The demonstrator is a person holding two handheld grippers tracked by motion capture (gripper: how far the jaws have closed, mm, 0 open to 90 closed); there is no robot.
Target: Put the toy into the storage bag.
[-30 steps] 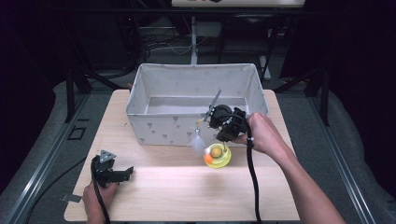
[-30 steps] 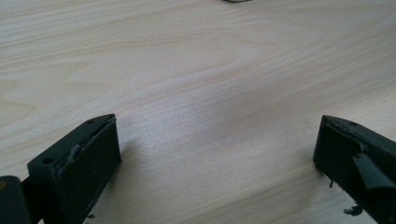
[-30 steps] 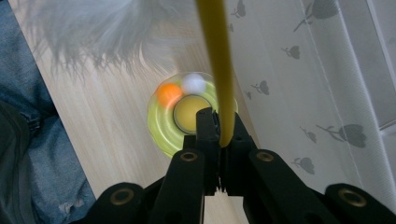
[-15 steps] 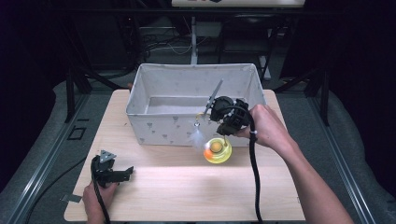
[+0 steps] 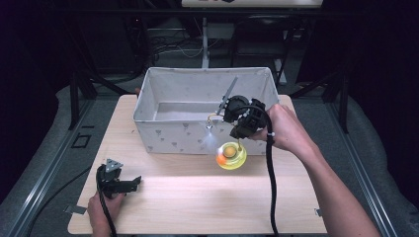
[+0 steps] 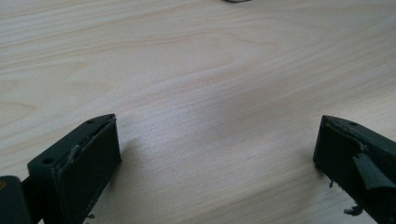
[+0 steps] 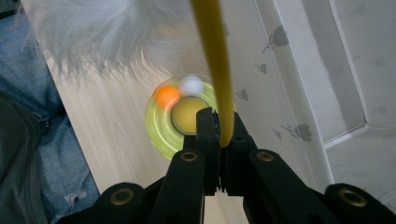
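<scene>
Both right-gripper fingers (image 7: pixel 208 135) sit pressed together, pinching a yellow wand (image 7: pixel 215 70) between the tips. Right gripper (image 5: pixel 240 129) is off the table, in front of the near wall of the fabric bin (image 5: pixel 173 138), carried by the right hand (image 5: pixel 284 129), cable hanging down toward the near edge. Wand curves away from the jaws; white feather tuft (image 7: pixel 107 28) at its far end, blurred in the right gripper view. In the high view the tuft (image 5: pixel 210 140) shows pale against the bin's near wall. Below the right gripper: round yellow-green toy base (image 5: pixel 231 155), with an orange ball (image 7: pixel 166 95) and a white ball (image 7: pixel 191 85) on its ring, yellow centre. Cannot tell whether the base rests on the table or hangs clear of it. Base is near the bin's right near corner, just in front of the wall.

Left gripper (image 5: pixel 118 180) is at the near left of the wooden table (image 5: pixel 197 197), well apart from the toy, held in the left hand (image 5: pixel 101 212). Left fingers (image 6: pixel 79 158) stand wide apart with bare wood between them, gripping nothing, low over the tabletop.

Bin is white with small grey prints, far centre of the table.
</scene>
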